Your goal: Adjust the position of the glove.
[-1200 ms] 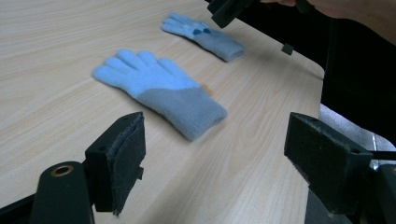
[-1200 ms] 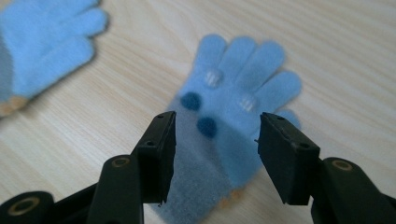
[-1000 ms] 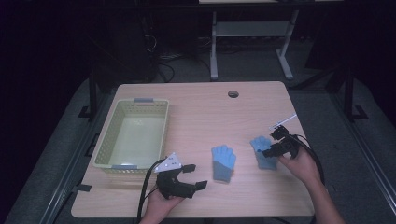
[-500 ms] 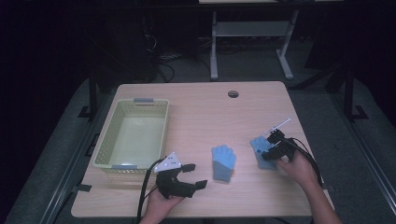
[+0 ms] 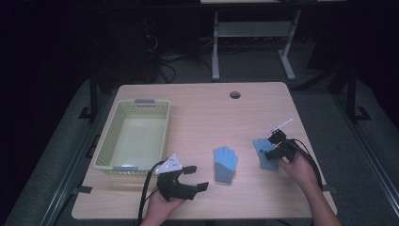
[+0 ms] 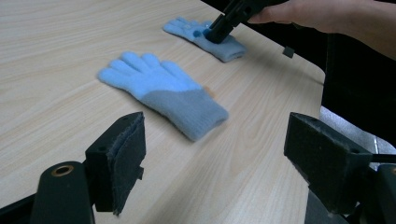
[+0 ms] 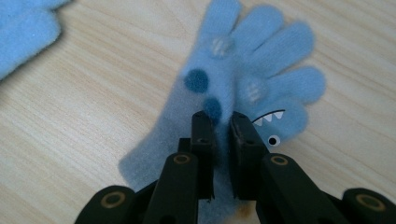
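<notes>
Right gripper (image 7: 219,122), jaws just closed, pinches a fold of the far glove (image 7: 243,79) right of the basket (image 5: 109,141); left gripper (image 5: 195,178) waits open near the second glove (image 5: 225,162); basket apparently empty, both gloves still to go.
</notes>
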A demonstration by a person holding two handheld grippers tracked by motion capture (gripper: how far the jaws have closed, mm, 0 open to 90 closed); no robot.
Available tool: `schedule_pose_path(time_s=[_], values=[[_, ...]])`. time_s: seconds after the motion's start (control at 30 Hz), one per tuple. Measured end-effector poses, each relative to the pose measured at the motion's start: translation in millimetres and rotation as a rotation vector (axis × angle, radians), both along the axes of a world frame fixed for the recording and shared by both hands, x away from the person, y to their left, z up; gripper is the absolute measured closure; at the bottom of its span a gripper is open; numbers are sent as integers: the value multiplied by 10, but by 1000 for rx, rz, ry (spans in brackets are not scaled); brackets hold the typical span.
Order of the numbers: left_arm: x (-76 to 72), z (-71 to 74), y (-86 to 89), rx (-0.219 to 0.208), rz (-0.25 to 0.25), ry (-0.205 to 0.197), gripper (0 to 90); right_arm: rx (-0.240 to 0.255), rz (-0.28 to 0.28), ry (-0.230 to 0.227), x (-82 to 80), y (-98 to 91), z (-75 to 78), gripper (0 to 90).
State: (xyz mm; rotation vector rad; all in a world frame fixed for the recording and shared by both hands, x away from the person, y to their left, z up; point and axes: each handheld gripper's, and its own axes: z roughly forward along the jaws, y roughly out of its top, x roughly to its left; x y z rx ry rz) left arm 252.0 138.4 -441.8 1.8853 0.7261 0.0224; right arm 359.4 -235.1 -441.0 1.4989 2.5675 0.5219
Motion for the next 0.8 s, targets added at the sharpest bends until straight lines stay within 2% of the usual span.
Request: schedule_pose_path(time_s=[0.33, 0.5, 0.8], values=[[1, 6, 15, -7, 9, -2, 204, 44, 26, -68, -131, 19, 175, 823], [2, 12, 15, -7, 14, -6, 204, 99, 34, -104, -212, 34, 345, 823], [7, 21, 28, -10, 15, -11, 204, 143, 84, -150, -327, 184, 615, 822]])
